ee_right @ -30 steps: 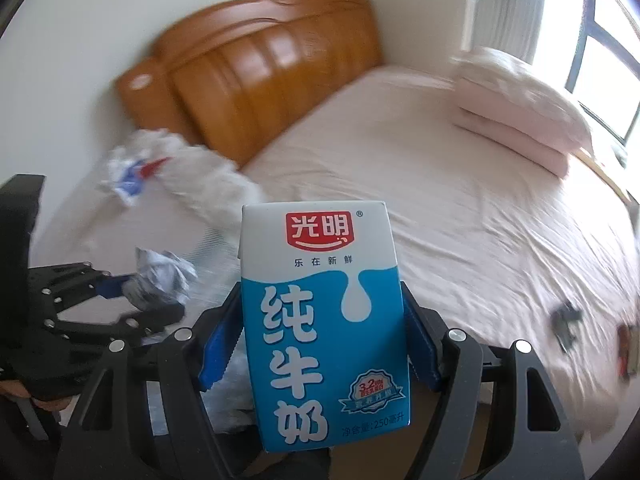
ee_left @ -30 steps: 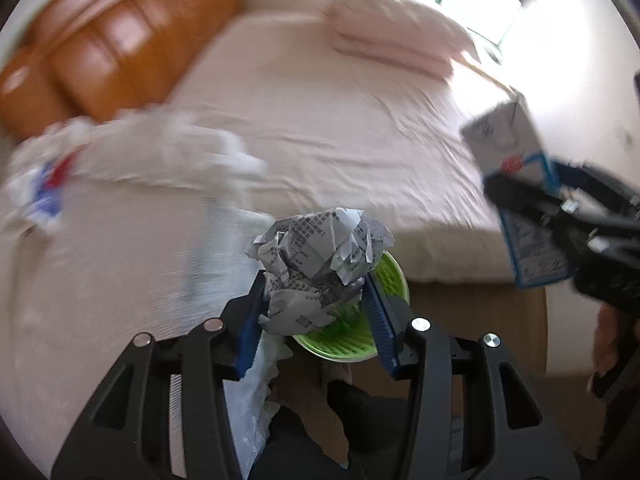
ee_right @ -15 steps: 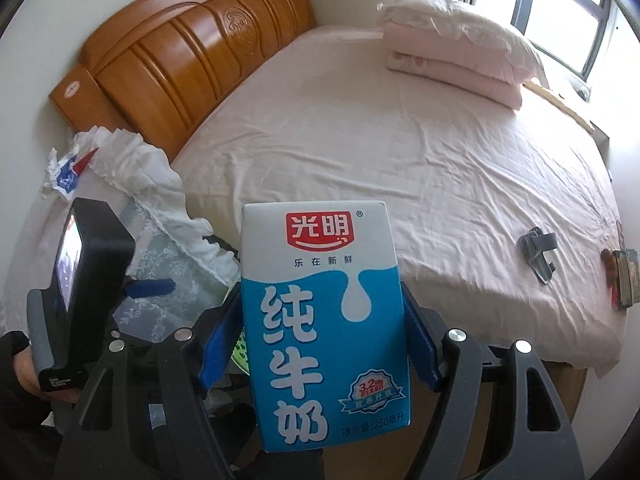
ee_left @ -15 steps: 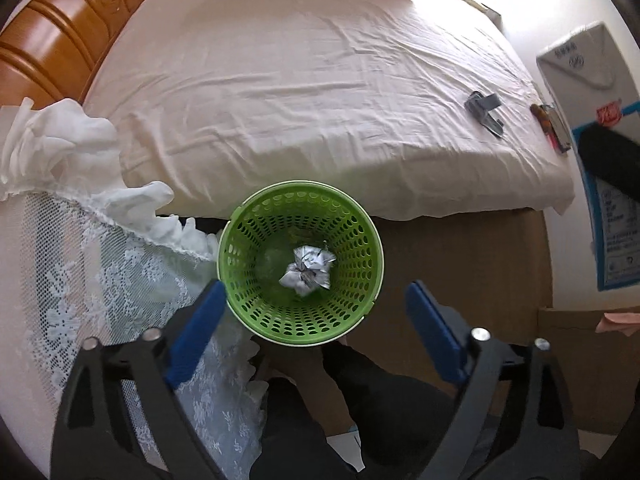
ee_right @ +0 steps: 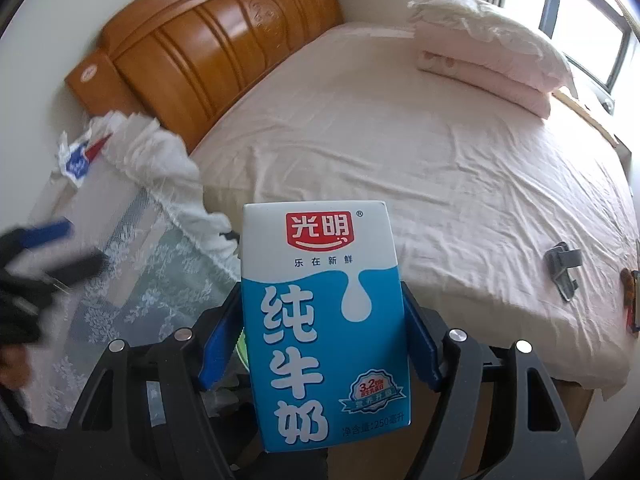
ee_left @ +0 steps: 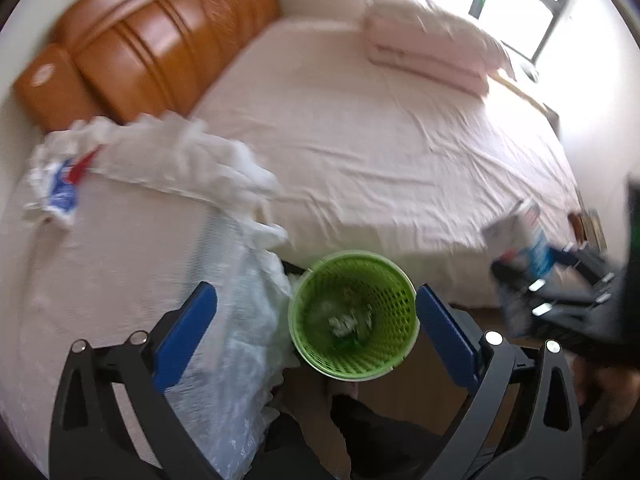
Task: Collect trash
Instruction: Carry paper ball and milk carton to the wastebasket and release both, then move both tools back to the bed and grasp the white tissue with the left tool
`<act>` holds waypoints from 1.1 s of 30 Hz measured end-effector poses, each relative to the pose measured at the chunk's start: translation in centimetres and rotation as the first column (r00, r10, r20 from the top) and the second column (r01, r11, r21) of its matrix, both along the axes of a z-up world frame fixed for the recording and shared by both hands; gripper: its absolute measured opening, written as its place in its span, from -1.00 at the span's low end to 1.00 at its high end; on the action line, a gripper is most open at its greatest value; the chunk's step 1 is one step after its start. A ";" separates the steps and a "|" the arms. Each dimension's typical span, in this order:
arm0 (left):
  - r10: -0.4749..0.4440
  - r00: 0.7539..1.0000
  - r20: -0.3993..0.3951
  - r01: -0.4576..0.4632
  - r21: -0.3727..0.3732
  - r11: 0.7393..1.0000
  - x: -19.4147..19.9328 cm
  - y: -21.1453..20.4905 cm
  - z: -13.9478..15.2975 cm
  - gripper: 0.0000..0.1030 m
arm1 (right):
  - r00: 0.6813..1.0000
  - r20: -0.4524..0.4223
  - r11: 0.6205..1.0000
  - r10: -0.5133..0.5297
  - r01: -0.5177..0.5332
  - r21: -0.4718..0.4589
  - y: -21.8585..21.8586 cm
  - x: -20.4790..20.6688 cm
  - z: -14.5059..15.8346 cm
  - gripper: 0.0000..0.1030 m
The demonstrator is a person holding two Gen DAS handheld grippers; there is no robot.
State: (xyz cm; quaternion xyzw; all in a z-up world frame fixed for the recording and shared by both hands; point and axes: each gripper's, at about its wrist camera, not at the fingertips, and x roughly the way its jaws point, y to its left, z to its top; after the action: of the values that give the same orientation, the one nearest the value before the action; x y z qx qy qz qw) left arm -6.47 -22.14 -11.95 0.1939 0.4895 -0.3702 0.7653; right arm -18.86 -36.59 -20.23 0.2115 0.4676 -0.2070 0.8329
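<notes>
The left gripper (ee_left: 316,320) has just been opening its jaws and now stands wide above the green basket (ee_left: 394,354), nothing between the pads. The crumpled paper (ee_left: 346,322) lies on the basket's bottom, on the floor at the bed's (ee_left: 360,140) near edge. The right gripper (ee_right: 322,344) clamps the blue-and-white milk carton (ee_right: 320,320) upright between both pads.

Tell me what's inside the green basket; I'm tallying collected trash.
One crumpled paper ball lies at the bottom of the green basket. Blur hides anything smaller; whatever lies beneath the ball is covered.
</notes>
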 end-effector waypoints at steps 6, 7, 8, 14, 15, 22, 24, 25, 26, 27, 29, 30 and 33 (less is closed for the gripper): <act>0.068 0.997 0.032 -0.067 -0.040 0.997 1.0 3.2 2.0 0.85 | 0.997 -0.067 0.999 0.029 -0.026 0.034 2.2 2.3 -5.3 0.43; 0.074 0.997 0.035 -0.073 -0.041 0.997 1.1 3.6 2.2 0.85 | 0.996 -0.089 0.999 0.028 -0.025 0.042 2.5 2.8 -6.4 0.45; 0.081 0.996 0.038 -0.079 -0.042 0.996 1.2 4.1 2.2 0.85 | 0.994 -0.109 0.998 0.032 -0.026 0.050 2.7 3.1 -7.3 0.58; 0.133 0.991 0.034 -0.131 -0.051 0.990 2.0 7.0 2.4 0.85 | 0.976 -0.209 0.997 0.066 -0.075 -0.033 4.7 5.5 -8.7 0.85; 0.144 0.989 0.032 -0.142 -0.055 0.988 2.2 7.4 2.4 0.85 | 0.977 -0.201 0.996 0.067 -0.077 -0.042 4.8 5.7 -8.0 0.86; 0.220 0.974 0.044 -0.217 -0.075 0.973 3.4 10.4 3.1 0.85 | 0.996 -0.053 0.991 0.076 -0.081 -0.103 5.9 6.7 -0.3 0.95; 0.248 0.967 0.061 -0.243 -0.075 0.967 3.9 11.5 3.3 0.85 | 0.996 -0.009 0.989 0.089 -0.090 -0.116 6.4 7.1 1.8 0.95; 0.260 0.963 0.067 -0.255 -0.075 0.964 4.1 11.9 3.4 0.85 | 0.994 0.018 0.987 0.107 -0.104 -0.123 6.8 7.5 3.0 0.95; 0.272 0.960 0.072 -0.267 -0.076 0.961 4.5 12.5 3.4 0.85 | 0.992 0.032 0.985 0.119 -0.114 -0.130 7.3 7.9 3.8 0.95; 0.290 0.954 0.074 -0.284 -0.077 0.956 4.9 13.1 3.5 0.85 | 0.990 0.045 0.982 0.132 -0.125 -0.139 7.7 8.3 4.5 0.95; 0.325 0.943 0.075 -0.319 -0.080 0.944 5.8 14.3 3.4 0.85 | 0.983 0.072 0.975 0.168 -0.156 -0.156 8.7 9.2 5.8 0.96; 0.341 0.937 0.079 -0.334 -0.082 0.939 6.3 14.9 3.4 0.85 | 0.981 0.078 0.973 0.179 -0.165 -0.159 9.1 9.5 6.2 0.96; 0.366 0.924 0.114 -0.359 -0.074 0.930 7.9 16.1 3.0 0.85 | 0.972 0.081 0.965 0.220 -0.204 -0.165 10.3 11.0 6.8 0.96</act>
State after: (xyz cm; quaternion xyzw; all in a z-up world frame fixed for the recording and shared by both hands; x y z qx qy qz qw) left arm 1.43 -6.08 -8.96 0.1030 0.4579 -0.2219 0.8547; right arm -7.89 -26.24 -13.46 0.1043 0.4284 -0.1419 0.8863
